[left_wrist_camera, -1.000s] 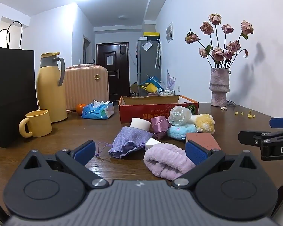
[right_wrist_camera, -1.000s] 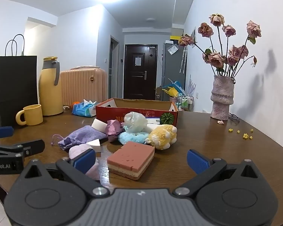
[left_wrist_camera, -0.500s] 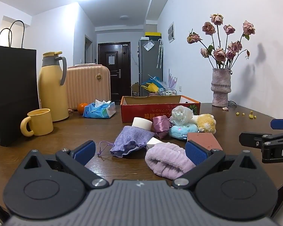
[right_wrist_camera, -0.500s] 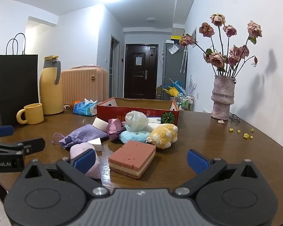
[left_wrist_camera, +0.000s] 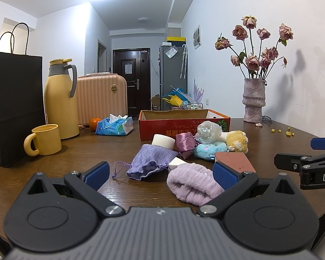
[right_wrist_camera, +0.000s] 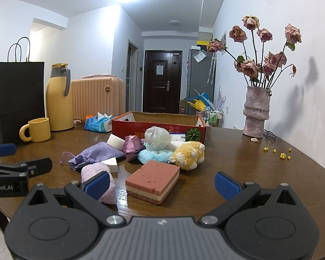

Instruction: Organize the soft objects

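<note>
A heap of soft things lies on the wooden table before a red cardboard box point(left_wrist_camera: 184, 124) point(right_wrist_camera: 158, 126). Nearest is a rolled lilac towel point(left_wrist_camera: 191, 183) point(right_wrist_camera: 97, 173). Beside it are a purple drawstring pouch point(left_wrist_camera: 150, 159) point(right_wrist_camera: 95, 153), a pink layered sponge point(left_wrist_camera: 234, 158) point(right_wrist_camera: 153, 181), a yellow plush point(left_wrist_camera: 237, 140) point(right_wrist_camera: 189, 155), a blue fluffy ring point(left_wrist_camera: 205, 149) point(right_wrist_camera: 153, 155), a satin purple bundle point(left_wrist_camera: 184, 142) and white sponges point(left_wrist_camera: 163, 140). My left gripper point(left_wrist_camera: 160, 174) is open, the towel just ahead between its fingers. My right gripper point(right_wrist_camera: 162, 183) is open around the pink sponge's near end.
A yellow mug point(left_wrist_camera: 44, 139), yellow thermos point(left_wrist_camera: 60, 99) and black paper bag point(left_wrist_camera: 13, 106) stand at the left. A tissue pack point(left_wrist_camera: 114, 125) and an orange point(left_wrist_camera: 94, 122) lie behind. A vase of dried roses point(left_wrist_camera: 253, 99) stands at the back right, with yellow bits point(right_wrist_camera: 279, 151) scattered near it.
Both views have shifted only slightly; the heap sits a little nearer and lower in view. Both grippers stay open and nothing on the table has moved.
</note>
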Tool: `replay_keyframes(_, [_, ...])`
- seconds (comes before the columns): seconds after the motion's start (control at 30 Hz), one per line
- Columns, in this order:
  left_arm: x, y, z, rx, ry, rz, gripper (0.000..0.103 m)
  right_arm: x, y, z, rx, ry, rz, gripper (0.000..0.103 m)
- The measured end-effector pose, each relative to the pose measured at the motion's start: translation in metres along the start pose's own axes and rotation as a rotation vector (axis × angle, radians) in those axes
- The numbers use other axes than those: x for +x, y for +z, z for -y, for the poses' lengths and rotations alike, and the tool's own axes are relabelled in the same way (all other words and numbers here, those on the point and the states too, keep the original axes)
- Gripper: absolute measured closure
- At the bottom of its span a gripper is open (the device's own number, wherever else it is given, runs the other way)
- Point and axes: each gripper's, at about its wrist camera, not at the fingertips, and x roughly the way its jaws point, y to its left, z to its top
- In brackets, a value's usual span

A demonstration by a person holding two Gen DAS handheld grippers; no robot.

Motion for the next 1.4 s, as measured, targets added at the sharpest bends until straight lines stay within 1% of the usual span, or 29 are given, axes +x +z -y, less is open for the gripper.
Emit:
replay_keyframes(0.4, [-0.0003, -0.0003, -0.0009, -0.003, 0.000, 0.003, 0.000, -0.0007, 0.0000, -0.0008, -0.003, 0.001, 0.001, 0.000])
replay_keyframes(0.5, [-0.0005, -0.0001, -0.0006, -0.003, 0.000, 0.004, 0.000, -0.0013, -0.0035, -0.0074, -0.010, 0.001, 0.001, 0.000])
replay_keyframes(1.4, [-0.0017, -0.0003, -0.0007, -0.003, 0.000, 0.005, 0.000, -0.0014, -0.0039, -0.0082, -0.008, 0.000, 0.002, 0.000])
